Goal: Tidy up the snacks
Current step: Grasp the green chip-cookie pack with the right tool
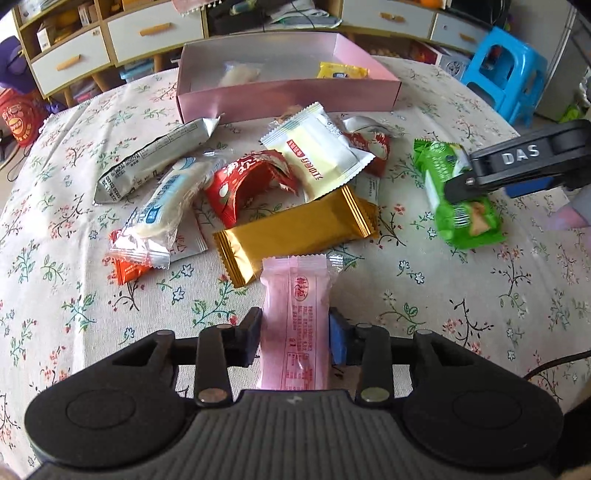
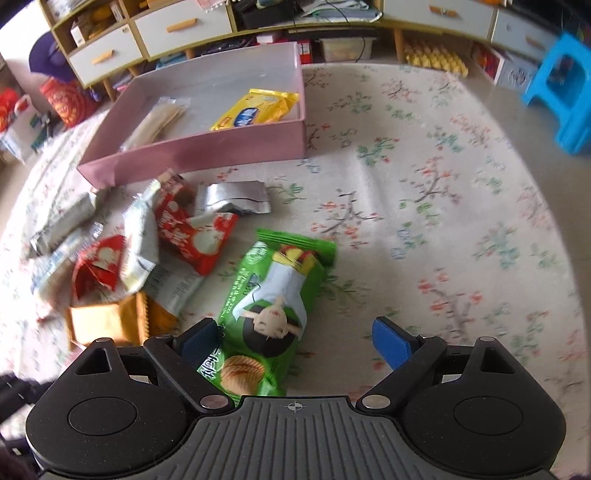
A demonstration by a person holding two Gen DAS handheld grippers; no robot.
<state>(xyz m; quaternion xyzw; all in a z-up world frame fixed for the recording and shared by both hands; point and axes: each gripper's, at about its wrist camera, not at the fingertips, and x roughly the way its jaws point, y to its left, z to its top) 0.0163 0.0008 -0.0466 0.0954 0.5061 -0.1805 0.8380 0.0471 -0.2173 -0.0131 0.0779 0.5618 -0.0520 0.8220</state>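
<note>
Lifting the pink snack packet (image 1: 295, 325) straight up looks like the job now: left tongs (image 1: 295, 332) are clamped on its sides near the lower centre of the left view, pads pressing the wrapper. Best to keep the squeeze light, since the wrapper is soft and could crumple or slip, then carry it over the pile w/o dragging the gold packet (image 1: 295, 236) just beyond it, and drop it in the pink box (image 1: 288, 99) at top centre.

Right tongs (image 2: 295, 336) stand wide open over the green snack packet (image 2: 266, 314); one pad is at the pack's left edge, the other well clear on the right. Probably needs centring over the pack before closing, else it'll pinch only a corner.

Box already holds a yellow packet (image 2: 255, 109) & a clear-wrapped one (image 2: 159, 120). Rest of the snacks lie heaped left of centre.

Tabletop (image 2: 443, 203) has a floral cloth, slightly creased. Behind: drawer cabinets (image 1: 147, 33), cluttered shelves, a blue plastic stool (image 1: 506, 70) at upper right.
</note>
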